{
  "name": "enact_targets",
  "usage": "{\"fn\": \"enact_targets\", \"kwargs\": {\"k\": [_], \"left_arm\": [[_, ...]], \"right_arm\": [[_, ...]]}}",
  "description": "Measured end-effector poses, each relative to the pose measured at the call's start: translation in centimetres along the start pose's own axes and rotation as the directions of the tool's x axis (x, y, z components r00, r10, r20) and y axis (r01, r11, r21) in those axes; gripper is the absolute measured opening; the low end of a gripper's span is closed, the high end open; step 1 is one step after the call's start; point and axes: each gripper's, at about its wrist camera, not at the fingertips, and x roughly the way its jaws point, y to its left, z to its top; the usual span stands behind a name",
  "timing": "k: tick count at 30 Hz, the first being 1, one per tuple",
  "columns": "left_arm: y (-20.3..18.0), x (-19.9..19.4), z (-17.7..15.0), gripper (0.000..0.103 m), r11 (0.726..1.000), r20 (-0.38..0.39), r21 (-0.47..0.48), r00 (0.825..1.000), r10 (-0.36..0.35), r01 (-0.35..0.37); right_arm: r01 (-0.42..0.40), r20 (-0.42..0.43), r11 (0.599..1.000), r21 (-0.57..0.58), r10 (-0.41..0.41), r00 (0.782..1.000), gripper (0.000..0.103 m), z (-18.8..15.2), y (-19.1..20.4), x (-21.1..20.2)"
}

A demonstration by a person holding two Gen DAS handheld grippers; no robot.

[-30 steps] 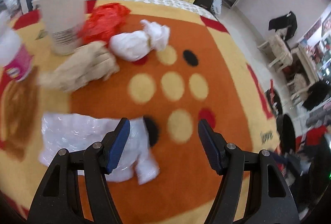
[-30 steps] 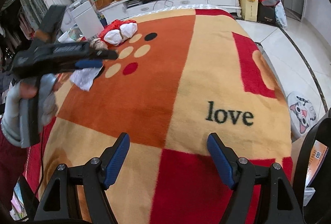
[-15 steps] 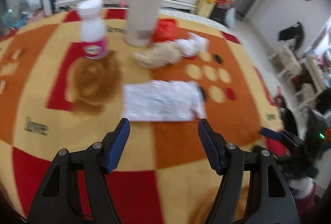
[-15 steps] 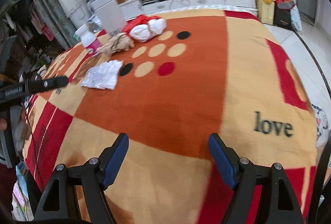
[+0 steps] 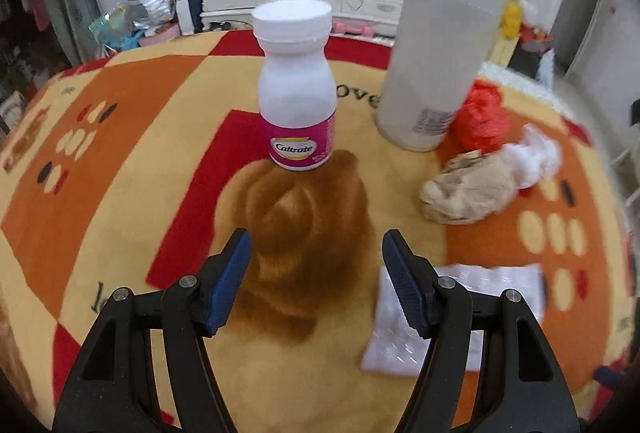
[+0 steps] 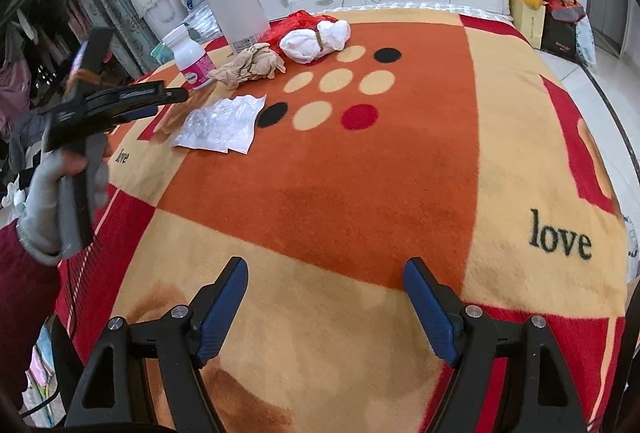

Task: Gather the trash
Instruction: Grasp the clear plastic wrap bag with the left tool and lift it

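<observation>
Left hand-held gripper [image 5: 316,281]: released, nothing between the jaws; bottom centre of the left wrist view.
Right hand-held gripper [image 6: 324,307]: released and empty, jaws opening slightly; bottom centre of the right wrist view, over bare blanket [image 6: 360,193].
Change: a second ago the left hand-held gripper stood over the plastic wrapper [image 5: 460,313]; it has since swung aside and now faces the bottle [image 5: 296,89], with the wrapper at lower right, partly behind its right finger.
Meaning: no trash collected yet; judged, the bottle is now the target, or the wrapper has been passed over.
Trash: brown wad [image 5: 468,189], red bag [image 5: 480,117] and white wad [image 5: 536,153] clustered at right, touching one another.
Other: tall white canister [image 5: 444,33], upper right, just beside the red bag.
Obstruction: none between jaws and bottle; the canister crowds the cluster.
</observation>
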Motion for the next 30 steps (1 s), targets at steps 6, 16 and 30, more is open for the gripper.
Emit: {"fn": "enact_targets", "kwargs": {"k": [6, 16, 30], "left_arm": [[-0.4, 0.7, -1.4, 0.065, 0.994, -0.124, 0.094, 0.991, -0.050, 0.062], [-4.0, -5.0, -8.3, 0.065, 0.882, -0.254, 0.211, 0.895, -0.366, 0.421], [-9.5, -6.5, -6.8, 0.075, 0.784, -0.154, 0.421, 0.888, -0.434, 0.456]], "right_arm": [[-0.013, 0.003, 1.000, 0.006, 0.013, 1.000, 0.079, -0.1, -0.2, 0.0], [-0.011, 0.015, 0.999, 0.039, 0.010, 1.000, 0.080, 0.2, -0.8, -0.4], [0.037, 0.015, 0.994, 0.105, -0.039, 0.999, 0.081, -0.9, -3.2, -2.1]]}}
